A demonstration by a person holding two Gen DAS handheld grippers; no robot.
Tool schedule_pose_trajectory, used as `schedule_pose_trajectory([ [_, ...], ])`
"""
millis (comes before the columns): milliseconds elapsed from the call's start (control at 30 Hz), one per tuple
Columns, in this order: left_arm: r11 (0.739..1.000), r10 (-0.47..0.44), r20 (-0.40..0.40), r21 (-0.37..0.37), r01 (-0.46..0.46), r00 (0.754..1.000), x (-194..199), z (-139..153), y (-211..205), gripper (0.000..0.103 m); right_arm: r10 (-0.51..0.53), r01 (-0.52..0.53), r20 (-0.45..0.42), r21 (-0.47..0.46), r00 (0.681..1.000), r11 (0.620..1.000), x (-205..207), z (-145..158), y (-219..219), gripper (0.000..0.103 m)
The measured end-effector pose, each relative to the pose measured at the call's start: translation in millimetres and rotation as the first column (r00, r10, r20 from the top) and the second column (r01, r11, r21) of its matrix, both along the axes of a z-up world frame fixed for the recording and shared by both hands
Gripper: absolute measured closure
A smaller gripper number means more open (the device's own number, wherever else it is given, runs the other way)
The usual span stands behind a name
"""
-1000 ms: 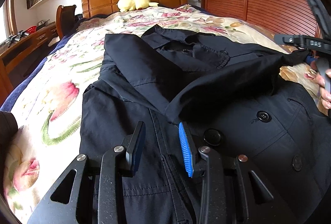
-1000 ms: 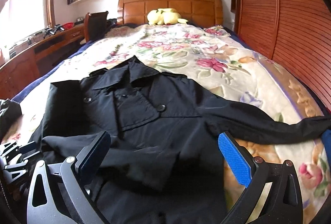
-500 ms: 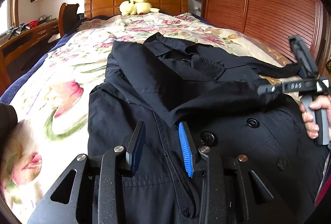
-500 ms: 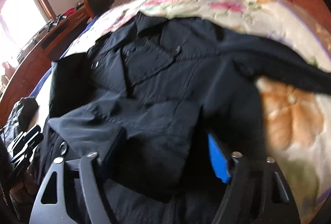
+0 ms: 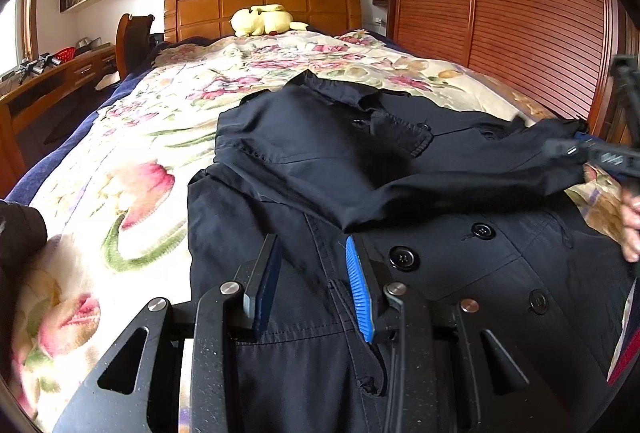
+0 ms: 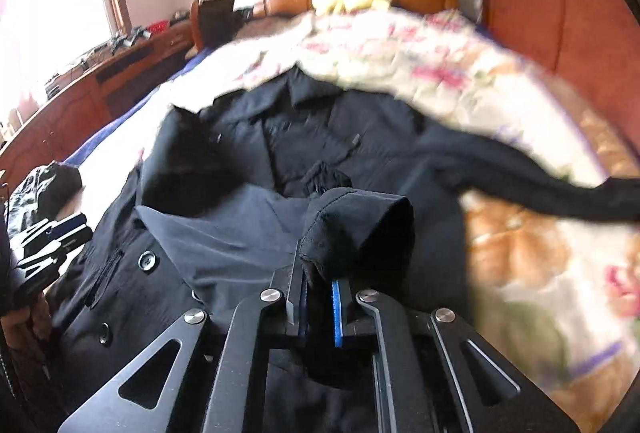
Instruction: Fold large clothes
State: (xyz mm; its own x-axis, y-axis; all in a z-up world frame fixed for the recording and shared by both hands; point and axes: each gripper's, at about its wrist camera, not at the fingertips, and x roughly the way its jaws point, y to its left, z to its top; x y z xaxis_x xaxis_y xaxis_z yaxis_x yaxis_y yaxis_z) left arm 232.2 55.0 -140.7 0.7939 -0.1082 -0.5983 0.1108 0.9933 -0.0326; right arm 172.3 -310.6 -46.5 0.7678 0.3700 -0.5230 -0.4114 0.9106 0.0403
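While no label reads clearly, right hand-held gripper (image 6: 318, 289) just clamped on black coat (image 5: 320, 169) cuff (image 6: 356, 229), left hand-held gripper (image 5: 312, 273) part-open, empty.

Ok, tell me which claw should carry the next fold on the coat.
Right. The right claw has just closed on a bunched sleeve cuff, so it can likely carry that fold. The left claw hangs open over the coat, holding nothing.
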Motion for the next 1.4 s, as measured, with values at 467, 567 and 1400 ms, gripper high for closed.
schedule_pose_trajectory([
  [467,1.0,0.01,-0.014,0.02,-0.01,1.0,3,-3,-3,0.068,-0.06,0.054,-0.073,-0.087,0.995,0.995,-58,-28,-28,0.079],
  [567,1.0,0.009,-0.014,0.025,-0.008,1.0,3,-3,-4,0.068,-0.097,0.093,-0.045,-0.102,0.994,0.991,-59,-19,-25,0.057],
  [1400,0.999,0.007,-0.03,0.048,-0.006,1.0,5,-8,-7,0.069,0.024,-0.059,-0.165,-0.209,0.986,0.976,9,-88,19,0.053],
])
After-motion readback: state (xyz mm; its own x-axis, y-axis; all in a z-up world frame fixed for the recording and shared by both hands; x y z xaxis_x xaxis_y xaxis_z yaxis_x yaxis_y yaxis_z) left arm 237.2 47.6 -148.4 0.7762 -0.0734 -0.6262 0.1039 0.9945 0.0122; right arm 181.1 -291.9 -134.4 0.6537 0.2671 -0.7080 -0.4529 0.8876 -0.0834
